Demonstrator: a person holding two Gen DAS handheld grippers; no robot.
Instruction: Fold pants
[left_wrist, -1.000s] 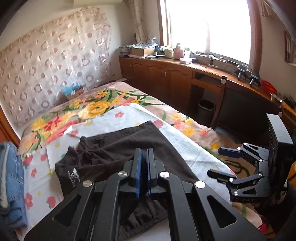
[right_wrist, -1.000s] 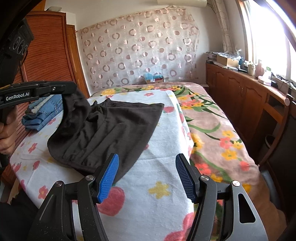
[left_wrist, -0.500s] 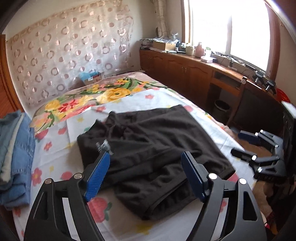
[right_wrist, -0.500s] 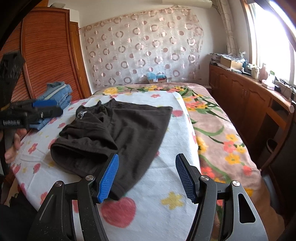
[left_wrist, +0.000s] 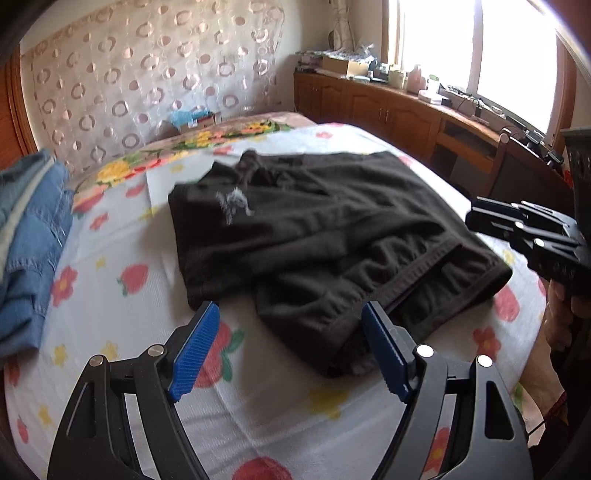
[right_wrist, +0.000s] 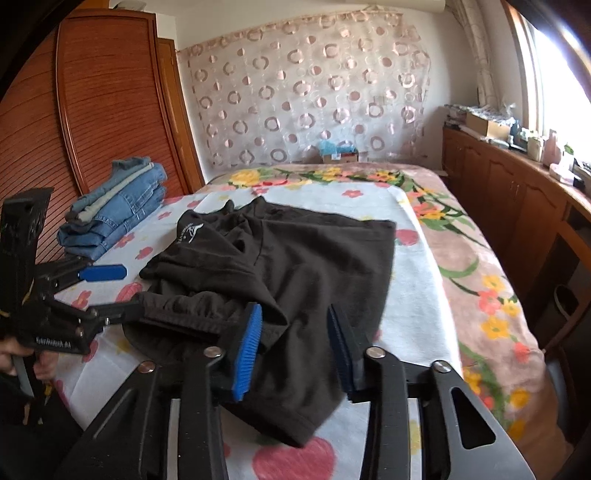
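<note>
- Bedroom. Bed (right_wrist: 480, 266) runs up the frame centre, covered by a floral blanket with a white strawberry-print sheet (right_wrist: 410, 306) on top; patterned curtain along the top, wooden cabinets at right.
- Stack of folded jeans (right_wrist: 114, 210) at centre left of the right wrist view, well apart from the work.
- Black pants (right_wrist: 295, 266) lie mid-frame on the sheet, roughly doubled over, rumpled, logo up, waistband edge towards the lower left.
- Left gripper (left_wrist: 288, 347): jaws spread wide, empty, hovering just off the near edge of the pants, lower centre of its view.
- Right gripper (right_wrist: 293, 347): jaws have just been closing, a fold of pants cloth lies between the pads; no pinch evident yet, gap visible.
- Handling, judged: soft knit, light, limp; it will sag and bunch, not hold a crease.
- Best hold, judged: the thicker hemmed edges or waistband corners, one per gripper, pulled taut before laying over. Mid-panel pinches would probably drag only the upper layer.
</note>
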